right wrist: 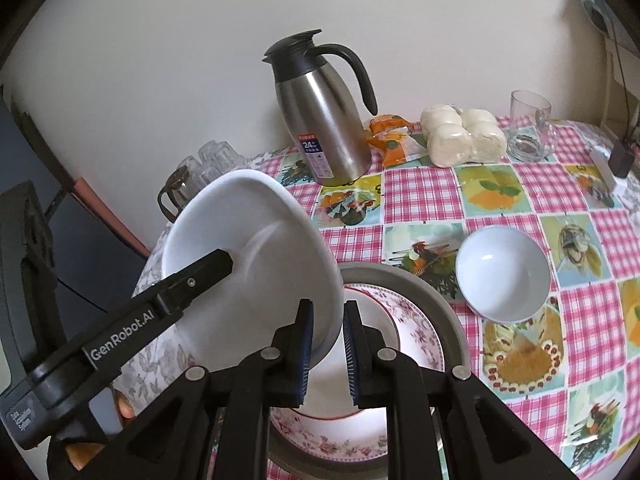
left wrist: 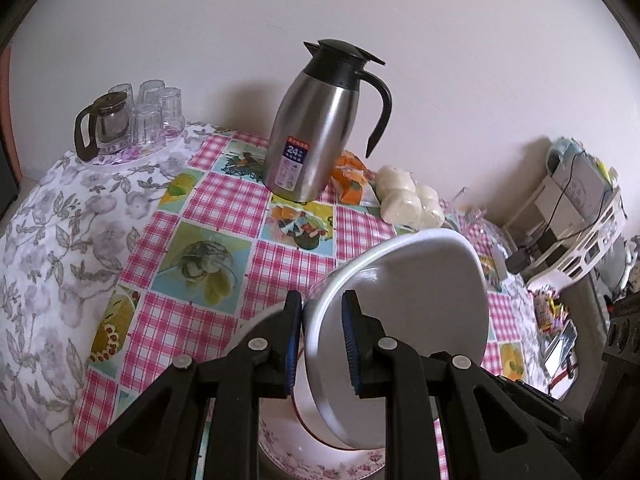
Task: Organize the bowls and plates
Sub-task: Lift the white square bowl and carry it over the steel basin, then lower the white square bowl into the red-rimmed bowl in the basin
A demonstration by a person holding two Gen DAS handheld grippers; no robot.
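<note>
Your left tool (left wrist: 320, 344) and right tool (right wrist: 325, 354) each grip the rim of the same white bowl (right wrist: 248, 256), held tilted above the flowered plate (right wrist: 416, 336) on the grey plate (right wrist: 448, 308), with a second white bowl (right wrist: 502, 274) just beside on the table (right wrist: 560, 304).

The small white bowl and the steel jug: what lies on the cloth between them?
Right wrist view: only bare checked cloth lies between the small white bowl and the steel jug.
</note>
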